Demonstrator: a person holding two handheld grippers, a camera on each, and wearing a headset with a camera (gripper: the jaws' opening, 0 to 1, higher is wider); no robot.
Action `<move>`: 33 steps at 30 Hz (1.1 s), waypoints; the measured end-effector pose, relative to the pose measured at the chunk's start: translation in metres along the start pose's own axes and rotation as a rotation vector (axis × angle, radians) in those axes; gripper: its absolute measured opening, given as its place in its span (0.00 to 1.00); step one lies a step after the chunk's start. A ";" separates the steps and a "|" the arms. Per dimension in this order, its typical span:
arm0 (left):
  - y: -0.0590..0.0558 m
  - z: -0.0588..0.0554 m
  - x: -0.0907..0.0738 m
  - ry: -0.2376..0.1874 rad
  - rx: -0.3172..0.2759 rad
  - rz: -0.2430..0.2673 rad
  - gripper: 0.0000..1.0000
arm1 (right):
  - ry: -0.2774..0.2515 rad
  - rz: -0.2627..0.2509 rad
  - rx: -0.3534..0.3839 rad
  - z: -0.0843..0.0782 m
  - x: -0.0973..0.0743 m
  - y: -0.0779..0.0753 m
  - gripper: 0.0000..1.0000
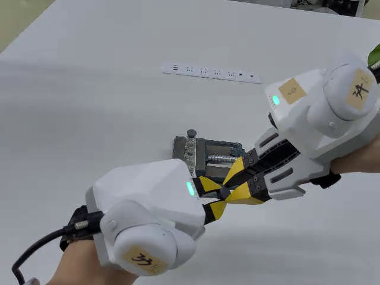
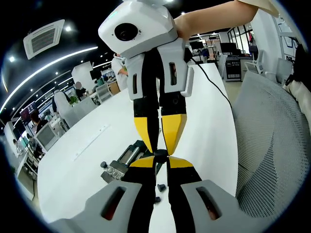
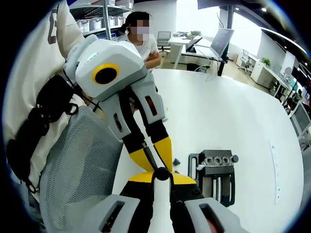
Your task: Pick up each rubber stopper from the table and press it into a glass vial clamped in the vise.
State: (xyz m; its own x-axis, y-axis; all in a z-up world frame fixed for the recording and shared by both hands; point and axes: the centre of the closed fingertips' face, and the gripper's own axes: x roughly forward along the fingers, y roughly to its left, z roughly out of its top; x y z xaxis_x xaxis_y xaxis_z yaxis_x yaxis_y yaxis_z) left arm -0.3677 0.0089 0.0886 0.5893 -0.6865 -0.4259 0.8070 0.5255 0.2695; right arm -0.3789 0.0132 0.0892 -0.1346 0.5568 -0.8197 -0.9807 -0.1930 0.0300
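Small black rubber stopper sits above the white worktop, pinched where your tools meet tip to tip. Your left hand-held gripper has its jaws together on it, and your right hand-held gripper is clamped on it too. Just behind them, the grey metal vise grips a row of glass vials.

This is an open-plan office or lab workspace. A long white table carries a white power strip, and a grey mesh office chair stands beside it. Overhead are linear strip lights and a ceiling air-conditioning cassette. Another desk holds a monitor, shelving carries storage bins, and a person stands behind.
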 end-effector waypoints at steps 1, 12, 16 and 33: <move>0.000 0.000 0.000 0.001 -0.004 -0.002 0.04 | 0.000 0.002 -0.003 0.000 0.000 0.000 0.07; 0.001 -0.001 -0.001 -0.005 -0.022 0.002 0.04 | -0.008 0.004 -0.014 0.001 0.002 0.000 0.06; -0.001 -0.002 -0.001 -0.005 -0.024 -0.001 0.04 | -0.007 0.011 -0.006 0.001 0.003 0.000 0.06; -0.001 -0.006 0.000 -0.012 -0.055 -0.002 0.05 | 0.005 0.016 -0.030 0.001 0.007 0.001 0.06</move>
State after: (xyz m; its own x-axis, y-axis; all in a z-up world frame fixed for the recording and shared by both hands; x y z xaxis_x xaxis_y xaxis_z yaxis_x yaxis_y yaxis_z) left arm -0.3688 0.0107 0.0834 0.5881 -0.6936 -0.4161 0.8053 0.5503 0.2207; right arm -0.3804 0.0176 0.0844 -0.1499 0.5494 -0.8220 -0.9737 -0.2264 0.0262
